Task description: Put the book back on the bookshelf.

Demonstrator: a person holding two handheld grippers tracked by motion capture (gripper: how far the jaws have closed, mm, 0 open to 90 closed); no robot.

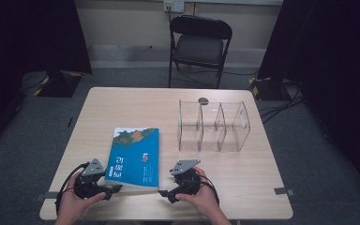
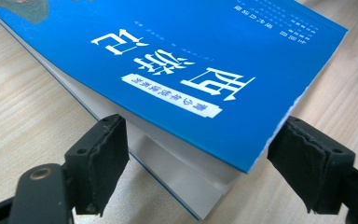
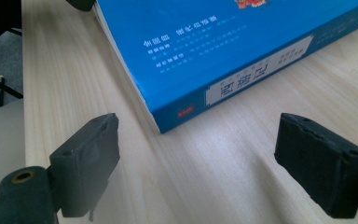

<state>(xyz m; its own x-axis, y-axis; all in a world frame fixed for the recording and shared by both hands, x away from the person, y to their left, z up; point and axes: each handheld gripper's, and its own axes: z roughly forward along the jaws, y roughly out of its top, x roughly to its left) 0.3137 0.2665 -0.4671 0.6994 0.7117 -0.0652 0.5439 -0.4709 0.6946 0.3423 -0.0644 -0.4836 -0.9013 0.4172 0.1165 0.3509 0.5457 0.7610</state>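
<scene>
Thick blue book lying flat near the front edge of the table, a claw at each of its near corners.

The table (image 1: 122, 101) carries the book (image 1: 134, 157) well apart from a clear divided rack (image 1: 213, 126). By its look the book is a heavy, stiff paperback with a glossy, probably slippery cover and a soft page block; I would take it across its thickness at a corner. The left claw (image 2: 198, 156) straddles the near corner, cover edge at one pad, not yet pinching. The right claw (image 3: 196, 158) stands spread, just short of the spine corner.
</scene>
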